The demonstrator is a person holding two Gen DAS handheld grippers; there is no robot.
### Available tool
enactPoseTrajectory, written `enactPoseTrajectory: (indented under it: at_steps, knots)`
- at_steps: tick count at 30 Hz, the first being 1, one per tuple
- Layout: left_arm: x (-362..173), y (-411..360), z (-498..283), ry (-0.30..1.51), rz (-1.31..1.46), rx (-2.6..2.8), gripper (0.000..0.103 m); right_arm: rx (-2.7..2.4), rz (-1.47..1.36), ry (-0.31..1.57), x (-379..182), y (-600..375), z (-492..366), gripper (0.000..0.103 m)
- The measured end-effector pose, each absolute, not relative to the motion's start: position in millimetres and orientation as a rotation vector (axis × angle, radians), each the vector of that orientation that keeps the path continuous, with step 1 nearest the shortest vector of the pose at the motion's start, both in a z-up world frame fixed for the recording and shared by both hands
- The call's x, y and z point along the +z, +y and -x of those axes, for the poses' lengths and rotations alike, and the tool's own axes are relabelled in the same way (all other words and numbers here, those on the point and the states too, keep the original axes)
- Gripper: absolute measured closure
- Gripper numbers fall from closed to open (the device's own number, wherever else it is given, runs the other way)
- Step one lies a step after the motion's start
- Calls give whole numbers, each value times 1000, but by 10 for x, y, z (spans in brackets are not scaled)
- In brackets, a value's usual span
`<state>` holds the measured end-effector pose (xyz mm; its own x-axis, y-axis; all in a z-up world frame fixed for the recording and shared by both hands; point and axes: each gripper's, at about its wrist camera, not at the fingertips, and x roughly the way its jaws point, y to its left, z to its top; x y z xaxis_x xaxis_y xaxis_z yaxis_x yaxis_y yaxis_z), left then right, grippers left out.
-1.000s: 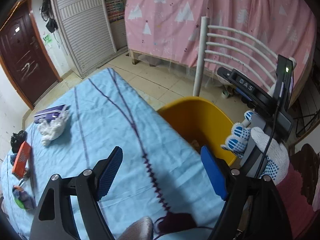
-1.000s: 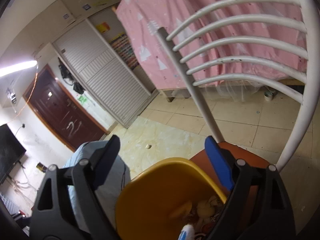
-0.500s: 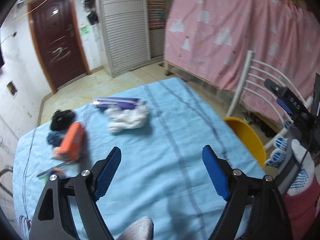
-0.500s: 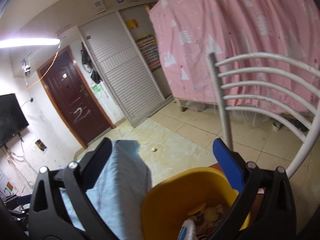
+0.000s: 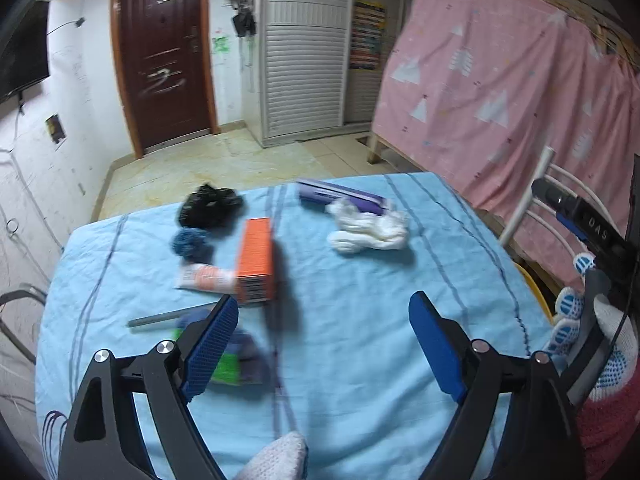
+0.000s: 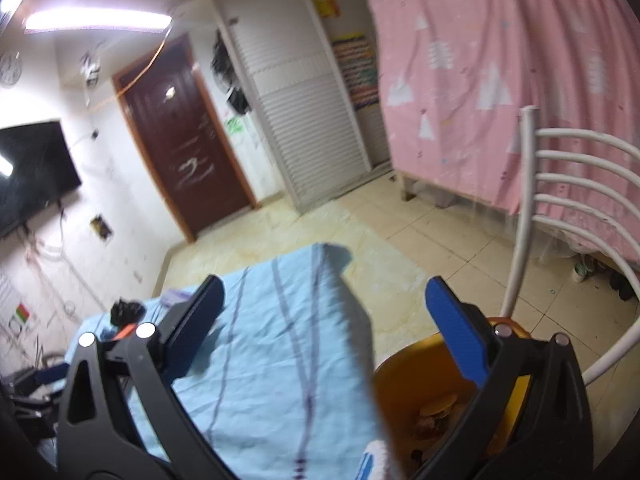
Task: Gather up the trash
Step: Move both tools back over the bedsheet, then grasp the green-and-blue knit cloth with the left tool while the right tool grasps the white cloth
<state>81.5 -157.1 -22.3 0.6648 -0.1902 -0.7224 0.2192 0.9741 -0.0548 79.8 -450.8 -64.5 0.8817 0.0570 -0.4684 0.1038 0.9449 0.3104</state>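
On the blue-clothed table (image 5: 360, 320) lie an orange box (image 5: 257, 266), a white crumpled tissue (image 5: 366, 230), a purple packet (image 5: 340, 198), a black crumpled bag (image 5: 210, 210), a blue wad (image 5: 191, 243), a white-and-orange wrapper (image 5: 204, 278), a grey stick (image 5: 160, 320) and a green packet (image 5: 230, 364). My left gripper (image 5: 323, 304) hovers over the near side of the cloth, its jaws opening with nothing between them. My right gripper (image 6: 324, 286) is open and empty, above the table corner beside the yellow bin (image 6: 404, 380), which holds scraps.
A white slatted chair (image 6: 524, 200) stands behind the bin, with a pink curtain (image 6: 500, 60) beyond it. A gloved hand (image 5: 600, 320) holds the other tool at the right of the left wrist view. A brown door (image 5: 160, 52) and tiled floor (image 6: 400, 232) lie past the table.
The left wrist view swung from the yellow bin to the littered far side of the table. The right gripper rose and turned left off the bin, and its jaws widened.
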Motion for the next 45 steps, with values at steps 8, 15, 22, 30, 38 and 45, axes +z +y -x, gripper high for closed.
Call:
enactPoseTrajectory:
  at_steps: [8, 15, 22, 30, 38, 45]
  knots:
    - [-359, -1143, -897, 845, 29, -164, 21, 118, -236, 649, -767, -3842, -1169, 6]
    - [-534, -914, -968, 885, 59, -147, 20, 185, -148, 730, -859, -3375, -1399, 6]
    - [-718, -837, -1064, 921, 55, -152, 20, 196, -70, 799, -957, -3097, -1638, 6]
    - [-799, -903, -1091, 917, 21, -161, 60, 195, -4, 870, -1069, -2967, -1791, 6]
    - [-801, -864, -1082, 906, 63, -188, 67, 185, 0, 925, -1133, -2914, -1936, 9]
    - [-800, -808, -1082, 906, 100, -206, 66, 173, 56, 888, -1115, -2803, -1887, 50]
